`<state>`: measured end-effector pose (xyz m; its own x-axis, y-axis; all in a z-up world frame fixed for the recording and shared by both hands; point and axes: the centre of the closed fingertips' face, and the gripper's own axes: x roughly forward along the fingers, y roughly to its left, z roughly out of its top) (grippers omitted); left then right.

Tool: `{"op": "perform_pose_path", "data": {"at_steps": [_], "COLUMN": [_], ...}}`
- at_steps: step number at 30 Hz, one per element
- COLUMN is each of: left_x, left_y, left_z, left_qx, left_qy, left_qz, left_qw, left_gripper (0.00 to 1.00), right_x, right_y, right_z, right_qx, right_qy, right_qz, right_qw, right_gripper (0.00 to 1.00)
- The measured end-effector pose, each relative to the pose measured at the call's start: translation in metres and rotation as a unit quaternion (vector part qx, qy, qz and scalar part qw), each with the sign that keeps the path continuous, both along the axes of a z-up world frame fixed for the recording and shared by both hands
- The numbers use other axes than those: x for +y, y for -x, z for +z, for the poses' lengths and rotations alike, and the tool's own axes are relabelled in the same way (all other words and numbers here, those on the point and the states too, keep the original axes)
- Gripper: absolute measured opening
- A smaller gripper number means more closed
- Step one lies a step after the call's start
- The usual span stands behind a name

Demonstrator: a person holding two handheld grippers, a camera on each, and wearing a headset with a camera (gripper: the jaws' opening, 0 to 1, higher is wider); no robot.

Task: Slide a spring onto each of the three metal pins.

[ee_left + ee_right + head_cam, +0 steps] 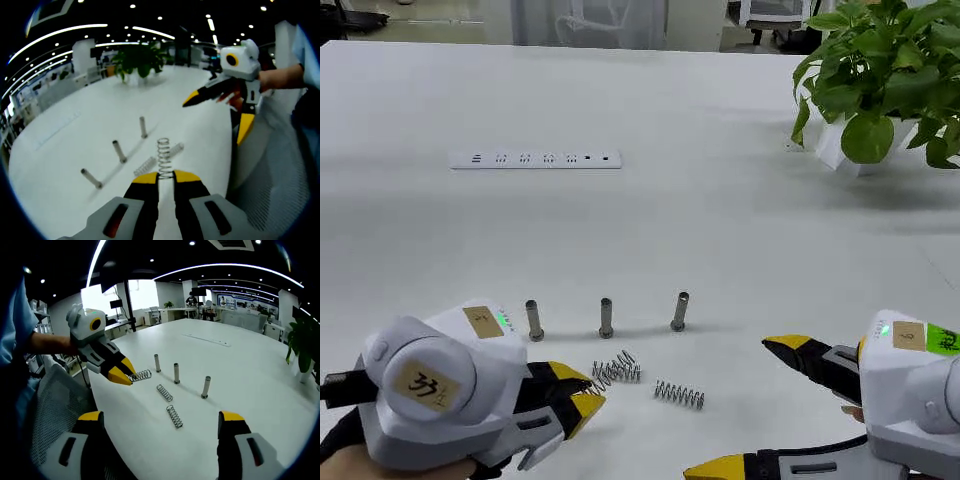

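as the left tool pinches a spring, its end is hidden.

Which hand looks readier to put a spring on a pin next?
Left. The left tool grips a spring close to the metal pins; the right tool is wide open and empty.

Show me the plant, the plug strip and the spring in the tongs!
plant (868, 138), head view, on a big leaf.
plug strip (535, 159), head view, middle of its top.
held spring (164, 155), left gripper view, middle coils.
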<state>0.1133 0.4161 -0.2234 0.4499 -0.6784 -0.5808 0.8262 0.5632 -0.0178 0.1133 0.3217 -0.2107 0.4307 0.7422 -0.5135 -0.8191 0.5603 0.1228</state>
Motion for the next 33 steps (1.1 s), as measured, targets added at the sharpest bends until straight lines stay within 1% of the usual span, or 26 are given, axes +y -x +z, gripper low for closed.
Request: {"op": "perform_pose_path", "data": {"at_steps": [1, 5, 6, 7, 9, 11, 12, 13, 14, 15, 16, 17, 18, 20, 23, 24, 28, 30, 33], "left_x": [-0.001, -0.006, -0.008, -0.009, -0.011, -0.012, -0.013, -0.013, -0.014, -0.014, -0.015, -0.015, -0.015, -0.017, -0.019, -0.019, -0.020, -0.021, -0.022], "left_y": [0.001, 0.008, 0.011, 0.012, 0.015, 0.017, 0.018, 0.019, 0.020, 0.021, 0.022, 0.023, 0.024, 0.026, 0.030, 0.031, 0.034, 0.036, 0.037], "left_z": [0.001, 0.003, 0.004, 0.005, 0.006, 0.006, 0.006, 0.007, 0.007, 0.007, 0.007, 0.006, 0.006, 0.007, 0.007, 0.006, 0.004, 0.004, 0.004], "left_qx": [-0.005, -0.011, -0.013, -0.017, -0.019, -0.024, -0.025, -0.027, -0.031, -0.031, -0.035, -0.037, -0.038, -0.040, -0.051, -0.050, -0.053, -0.053, -0.055], "left_qy": [0.002, 0.006, 0.006, 0.007, 0.009, 0.009, 0.008, 0.007, 0.005, 0.004, 0.000, -0.002, -0.004, -0.001, -0.008, -0.008, -0.015, -0.014, -0.012], "left_qz": [-0.007, -0.033, -0.046, -0.051, -0.063, -0.074, -0.080, -0.086, -0.092, -0.095, -0.103, -0.106, -0.111, -0.120, -0.140, -0.143, -0.155, -0.159, -0.162], "left_qw": [1.0000, 0.9994, 0.9988, 0.9985, 0.9978, 0.9969, 0.9965, 0.9959, 0.9953, 0.9949, 0.9941, 0.9937, 0.9930, 0.9920, 0.9887, 0.9885, 0.9863, 0.9857, 0.9852], "left_gripper": [0.10, 0.10, 0.10, 0.10, 0.10, 0.10, 0.10, 0.10, 0.10, 0.10, 0.10, 0.10, 0.10, 0.10, 0.10, 0.10, 0.10, 0.10, 0.10], "right_x": [0.002, 0.007, 0.010, 0.011, 0.015, 0.021, 0.021, 0.023, 0.025, 0.027, 0.028, 0.029, 0.031, 0.034, 0.038, 0.039, 0.043, 0.045, 0.046], "right_y": [0.000, 0.002, 0.004, 0.006, 0.010, 0.015, 0.014, 0.014, 0.017, 0.019, 0.020, 0.020, 0.023, 0.024, 0.028, 0.029, 0.030, 0.032, 0.033], "right_z": [0.002, 0.006, 0.007, 0.008, 0.010, 0.014, 0.015, 0.016, 0.018, 0.018, 0.019, 0.019, 0.019, 0.019, 0.020, 0.021, 0.022, 0.022, 0.021], "right_qx": [0.003, 0.015, 0.020, 0.023, 0.030, 0.041, 0.043, 0.043, 0.046, 0.050, 0.051, 0.051, 0.053, 0.058, 0.066, 0.066, 0.066, 0.068, 0.068], "right_qy": [-0.004, -0.012, -0.015, -0.016, -0.015, -0.025, -0.026, -0.028, -0.032, -0.034, -0.033, -0.033, -0.033, -0.035, -0.037, -0.039, -0.041, -0.041, -0.038], "right_qz": [0.008, 0.032, 0.044, 0.052, 0.076, 0.095, 0.095, 0.098, 0.109, 0.115, 0.121, 0.124, 0.133, 0.138, 0.157, 0.160, 0.173, 0.180, 0.189], "right_qw": [1.0000, 0.9993, 0.9987, 0.9982, 0.9965, 0.9943, 0.9942, 0.9938, 0.9924, 0.9915, 0.9907, 0.9904, 0.9891, 0.9881, 0.9846, 0.9842, 0.9819, 0.9804, 0.9789], "right_gripper": [0.94, 0.91, 0.89, 0.88, 0.82, 0.78, 0.75, 0.74, 0.73, 0.70, 0.67, 0.63, 0.59, 0.56, 0.47, 0.44, 0.37, 0.33, 0.31]}}
